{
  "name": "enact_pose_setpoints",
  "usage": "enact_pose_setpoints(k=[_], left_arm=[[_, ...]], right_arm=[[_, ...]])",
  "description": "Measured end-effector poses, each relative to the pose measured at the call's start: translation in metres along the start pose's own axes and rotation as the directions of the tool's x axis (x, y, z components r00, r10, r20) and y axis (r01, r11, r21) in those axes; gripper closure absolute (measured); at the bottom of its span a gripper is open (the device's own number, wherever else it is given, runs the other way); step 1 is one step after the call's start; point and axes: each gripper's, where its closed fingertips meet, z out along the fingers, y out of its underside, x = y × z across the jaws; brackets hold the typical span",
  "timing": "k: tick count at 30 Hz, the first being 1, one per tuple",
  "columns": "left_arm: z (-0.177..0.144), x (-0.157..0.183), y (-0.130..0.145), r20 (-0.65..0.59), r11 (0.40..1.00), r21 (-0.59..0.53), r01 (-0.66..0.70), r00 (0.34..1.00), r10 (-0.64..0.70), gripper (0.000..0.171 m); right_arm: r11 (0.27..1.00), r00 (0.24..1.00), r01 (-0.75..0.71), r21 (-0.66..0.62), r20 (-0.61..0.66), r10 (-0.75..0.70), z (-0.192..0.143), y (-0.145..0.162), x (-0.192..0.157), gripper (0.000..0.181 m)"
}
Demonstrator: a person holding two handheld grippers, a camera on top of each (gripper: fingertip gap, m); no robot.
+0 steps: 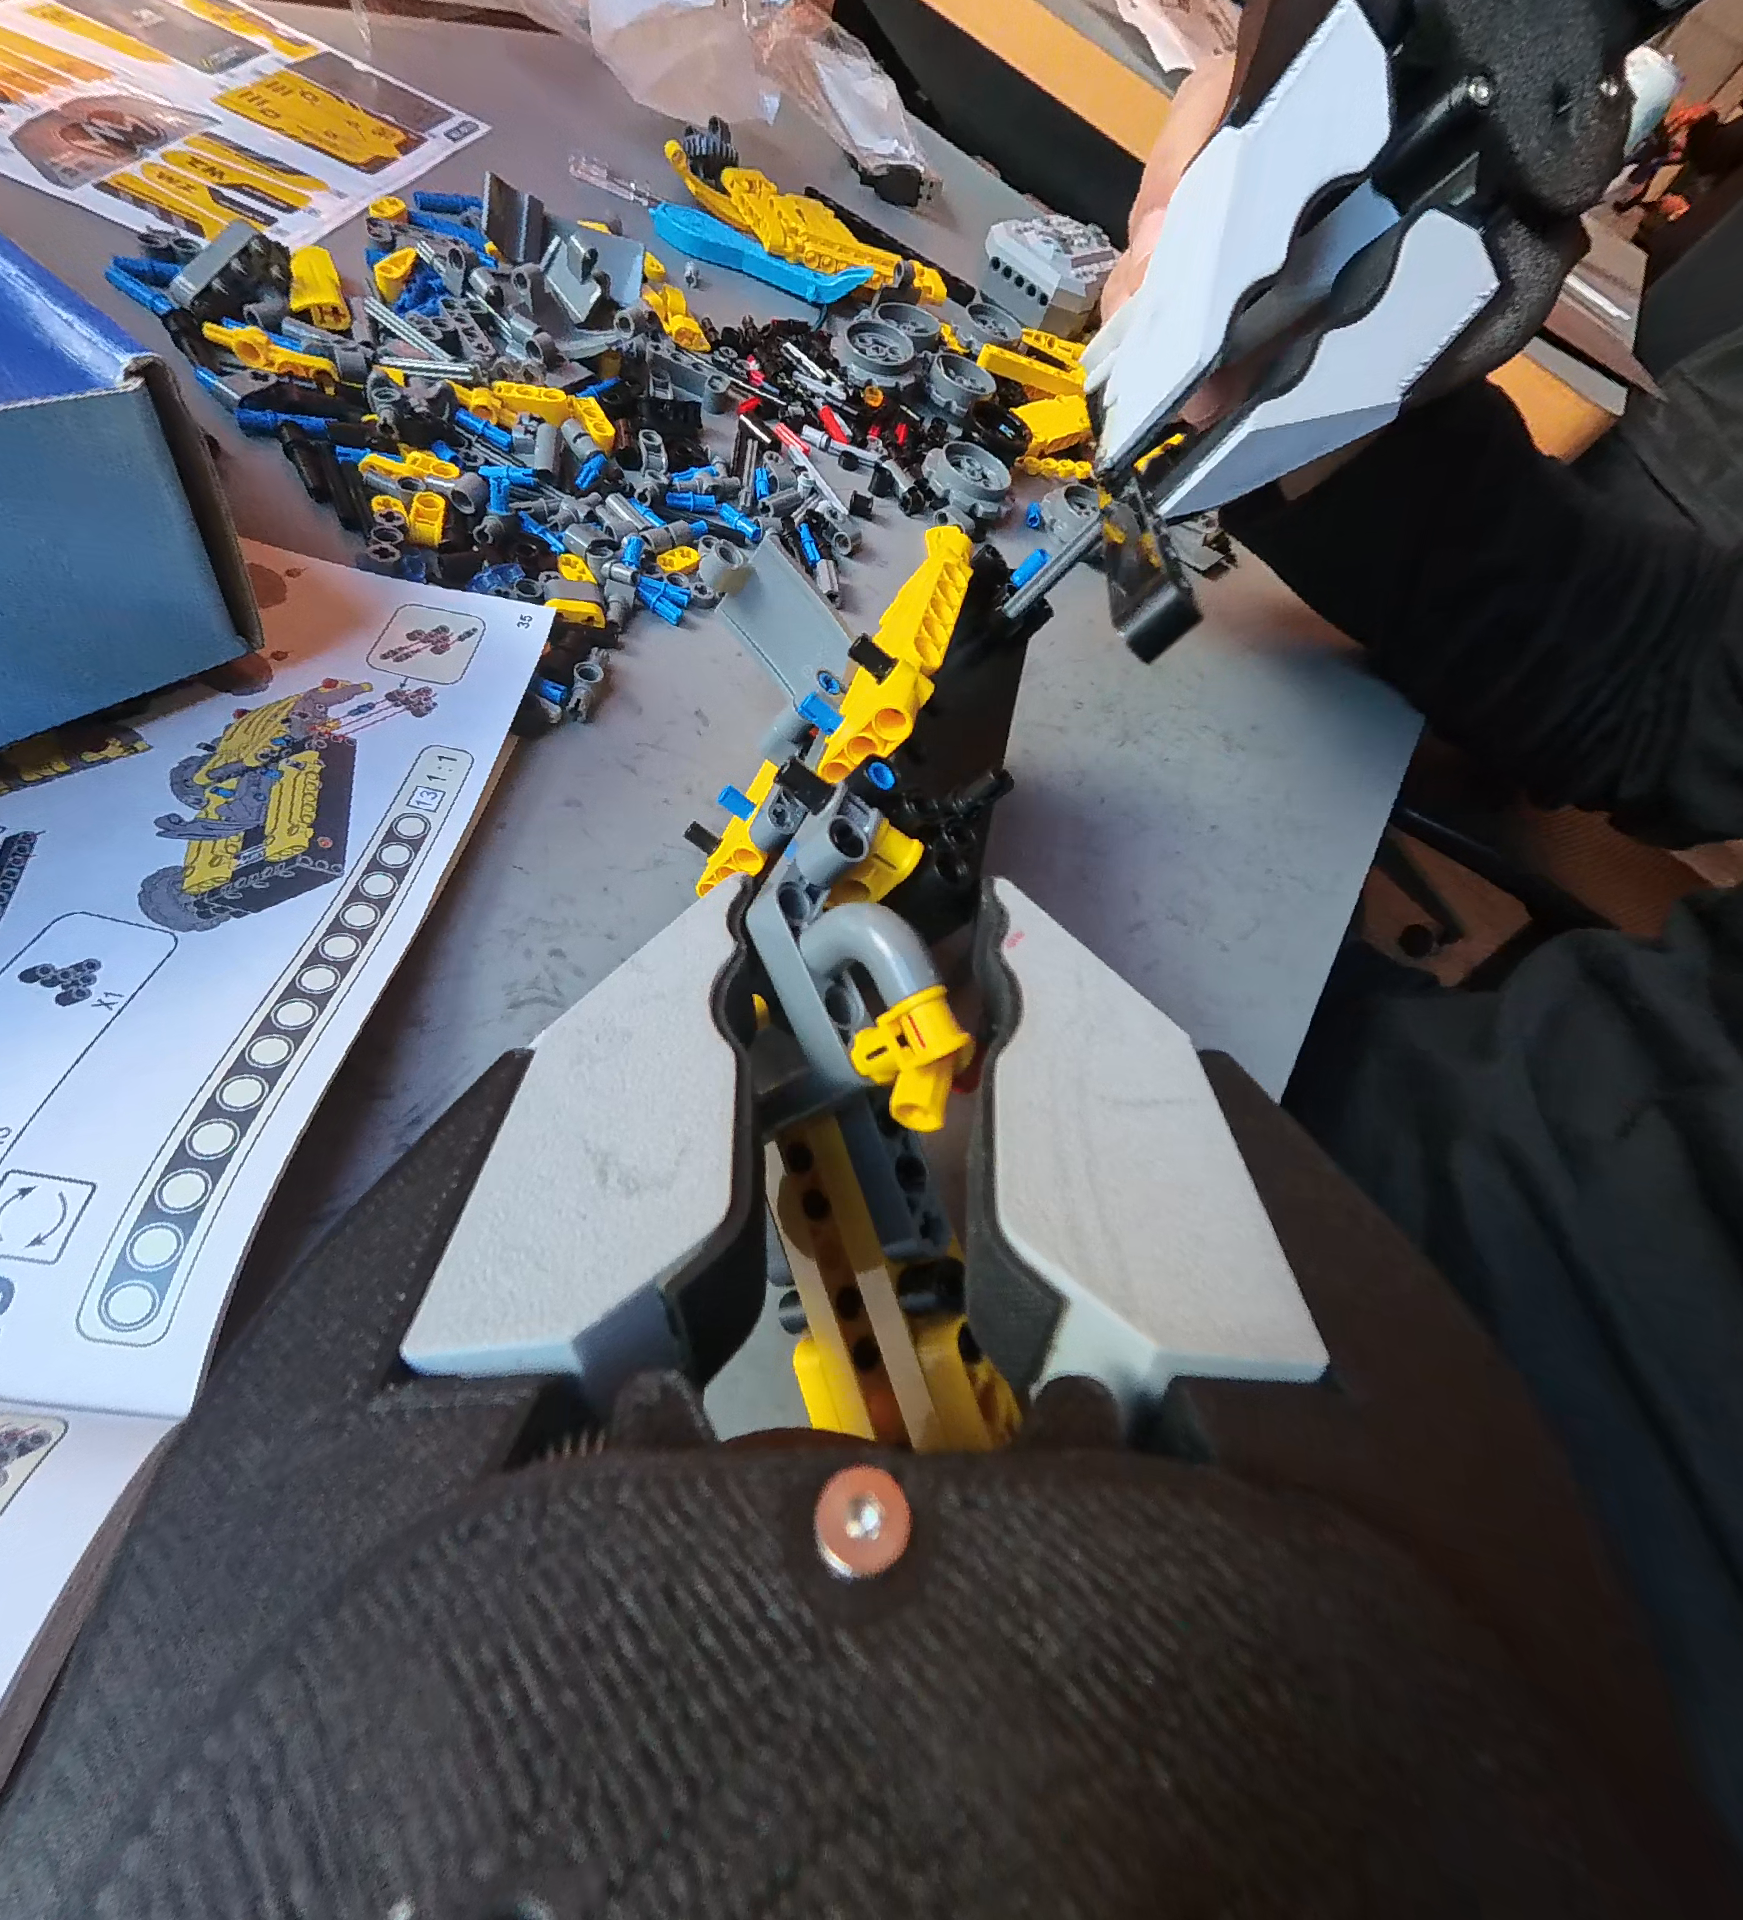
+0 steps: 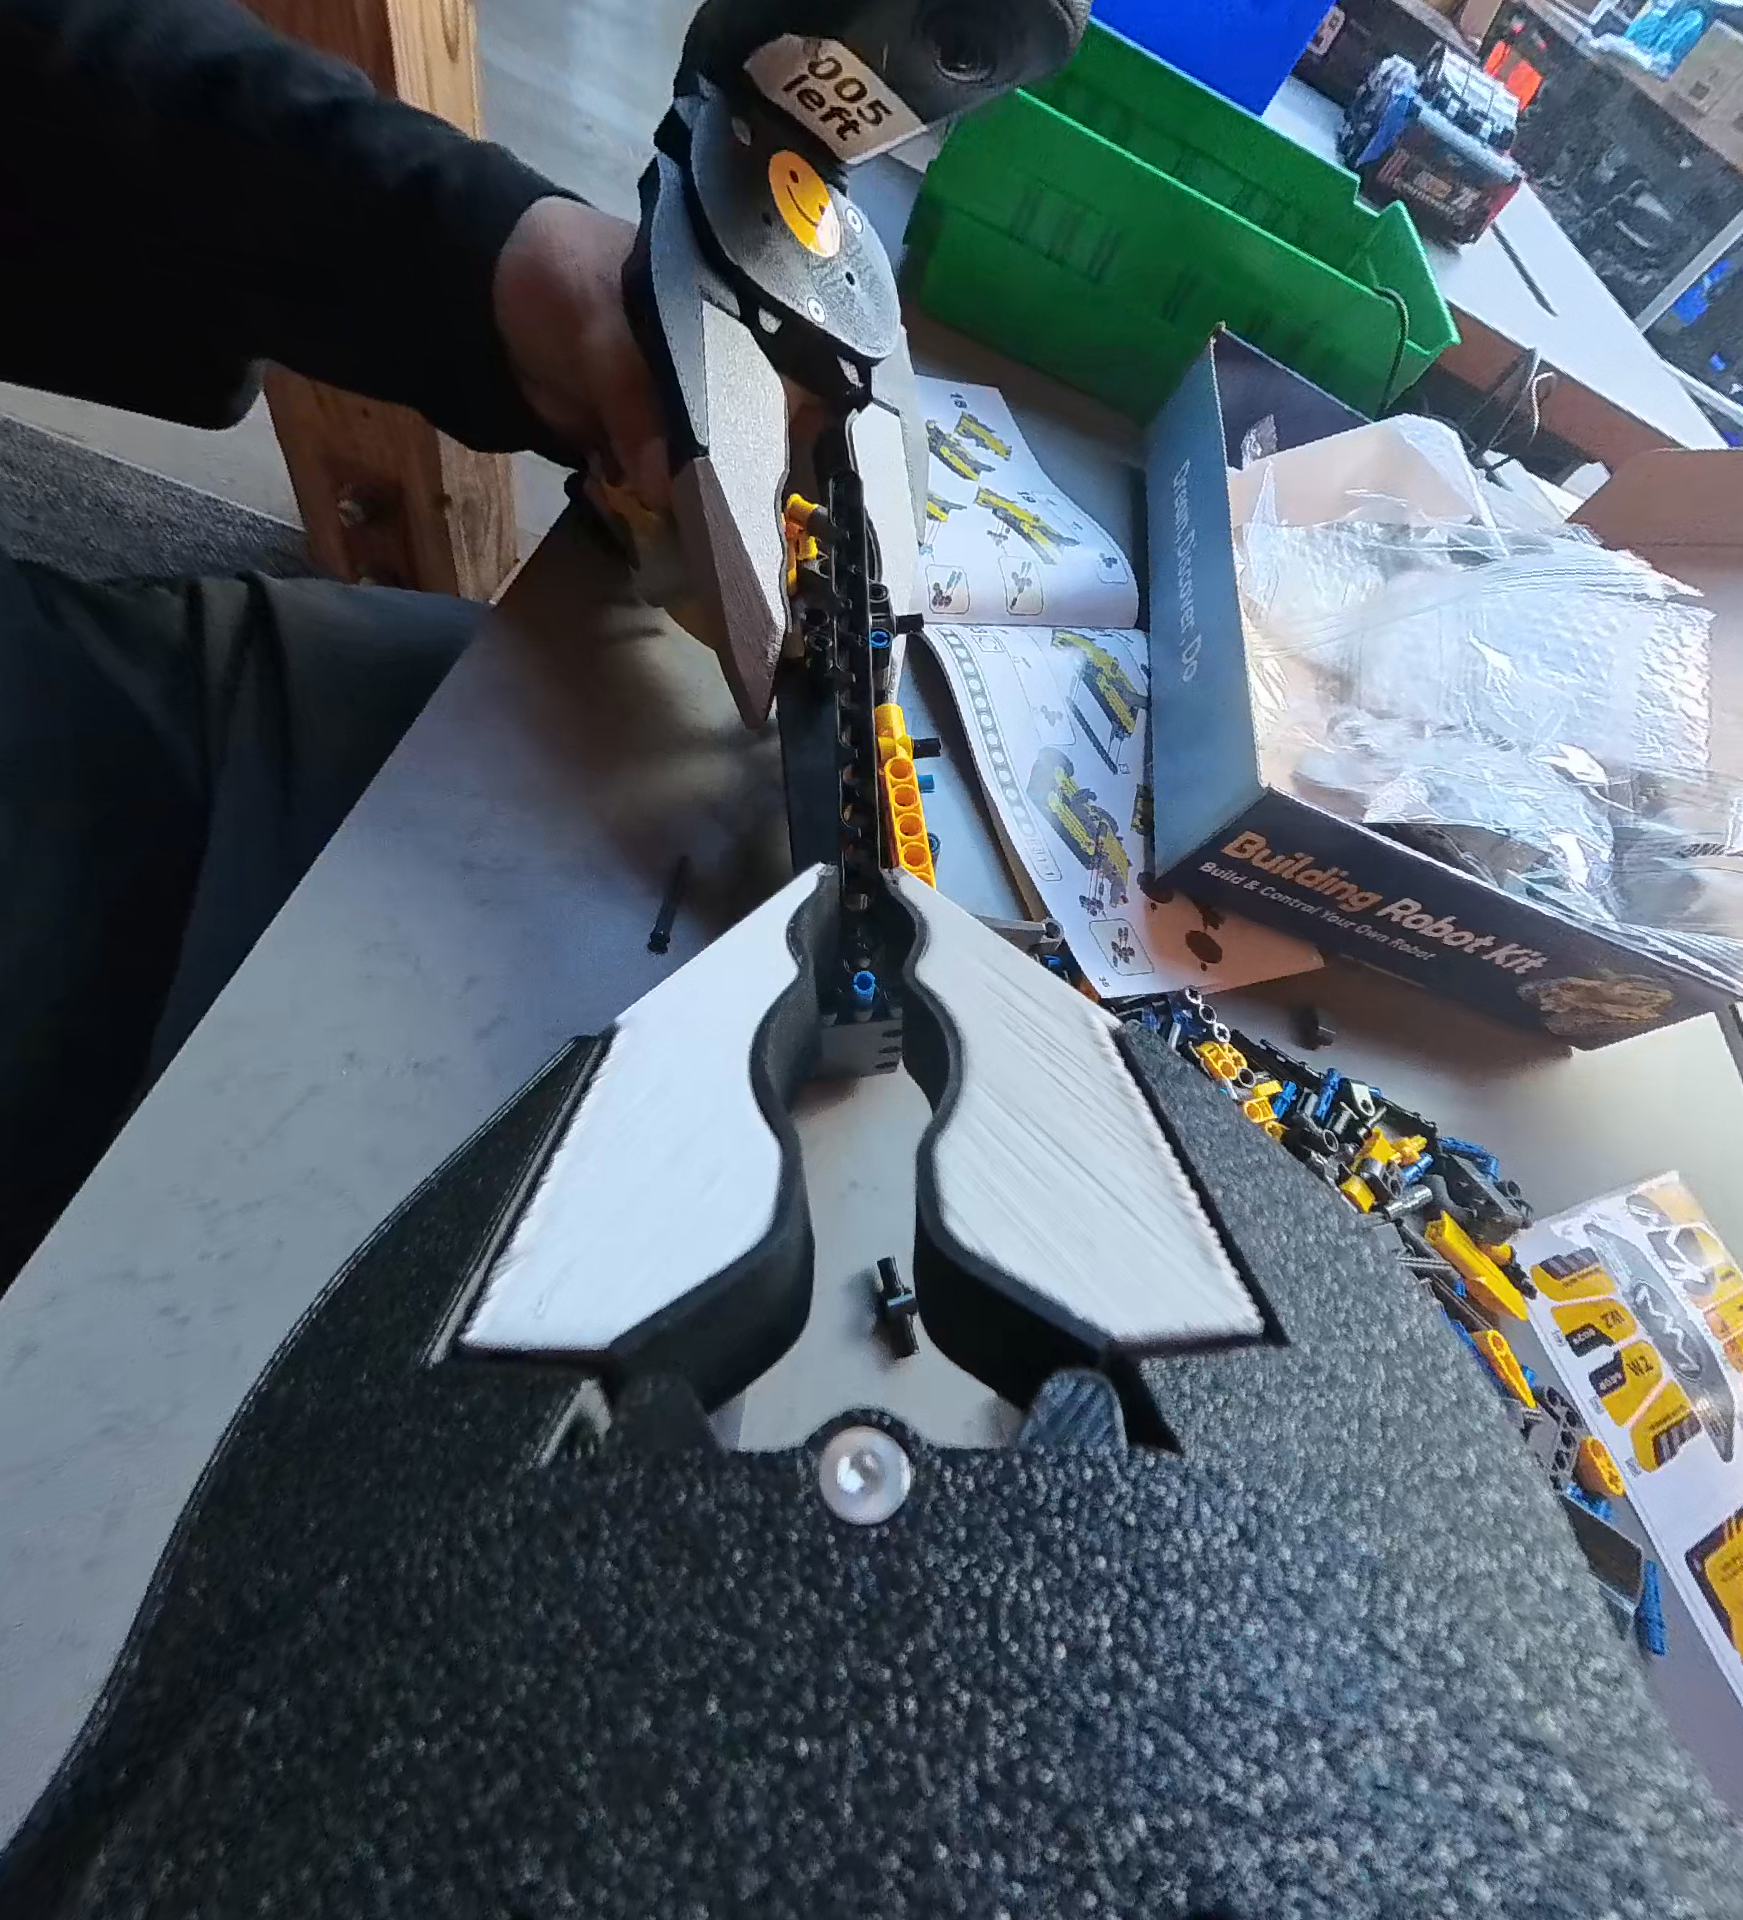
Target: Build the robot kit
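My left gripper (image 1: 862, 914) is shut on a yellow, grey and black building-block assembly (image 1: 898, 707), held above the grey table (image 1: 1158, 790). A grey curved tube and a yellow connector (image 1: 914, 1049) sit between its fingers. My right gripper (image 2: 859, 883) is shut on a black block (image 2: 856, 1029) at the assembly's far end (image 2: 862, 727). In the left wrist view, the right gripper (image 1: 1137, 488) pinches that black block (image 1: 1153, 592), and a dark axle (image 1: 1049, 577) runs from it to the assembly. The left gripper (image 2: 841, 623) shows at the top of the right wrist view.
A pile of loose parts (image 1: 586, 416) covers the table's far side. An open instruction booklet (image 1: 171, 987) and a blue box (image 1: 46, 561) lie left. A loose black pin (image 2: 893, 1309) and axle (image 2: 669, 904) lie near the right gripper. Plastic bags (image 2: 1469, 675), green bins (image 2: 1158, 229) and a sticker sheet (image 2: 1698, 1403) also show. Some 9 cm of space lies between my two pairs of fingers.
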Motion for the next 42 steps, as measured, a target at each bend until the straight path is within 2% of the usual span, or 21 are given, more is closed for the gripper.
enact_pose_setpoints(k=[16,42], left_arm=[[0.0,0.001,0.0,0.0,1.0,0.002,-0.004,1.0,0.004,0.134],[0.0,0.0,0.0,-0.034,0.999,0.007,0.038,0.999,-0.038,0.132]], right_arm=[[0.992,0.996,-0.083,0.091,0.053,0.078,-0.001,-0.005,-0.002,0.174],[0.974,0.986,-0.166,0.151,0.039,0.162,-0.013,-0.006,0.011,0.174]])
